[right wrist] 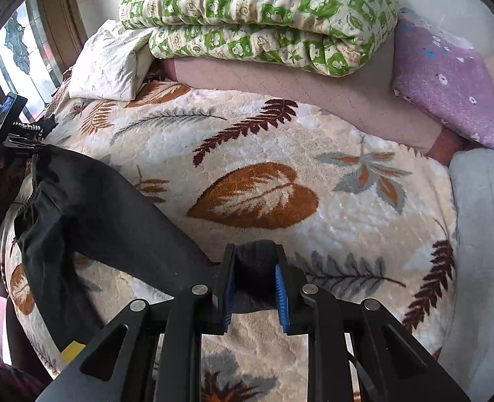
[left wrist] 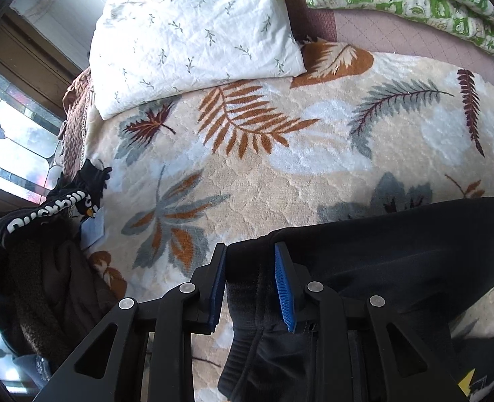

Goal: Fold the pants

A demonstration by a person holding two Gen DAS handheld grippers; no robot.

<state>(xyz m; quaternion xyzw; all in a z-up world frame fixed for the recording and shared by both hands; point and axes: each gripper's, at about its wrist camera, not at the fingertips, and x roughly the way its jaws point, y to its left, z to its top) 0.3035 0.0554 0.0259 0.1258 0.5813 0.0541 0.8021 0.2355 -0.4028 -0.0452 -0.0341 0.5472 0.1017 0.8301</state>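
Black pants (right wrist: 106, 214) hang stretched between the two grippers above a leaf-patterned blanket (right wrist: 263, 154) on a bed. In the right wrist view my right gripper (right wrist: 255, 261) is shut on a bunched end of the pants, dark cloth filling the gap between its blue pads. My left gripper (left wrist: 250, 268) is shut on the other end, a thick ribbed edge of the pants (left wrist: 397, 241) pinched between its pads, with the rest trailing to the right. The left gripper (right wrist: 41, 149) also shows at the far left of the right wrist view, holding the cloth up.
A white leaf-print pillow (left wrist: 193, 40) and a folded green checked quilt (right wrist: 257, 16) lie at the head of the bed. A purple pillow (right wrist: 448, 93) sits at the right. Dark clothes with white lettering (left wrist: 46, 234) are piled at the bed's left edge by a window.
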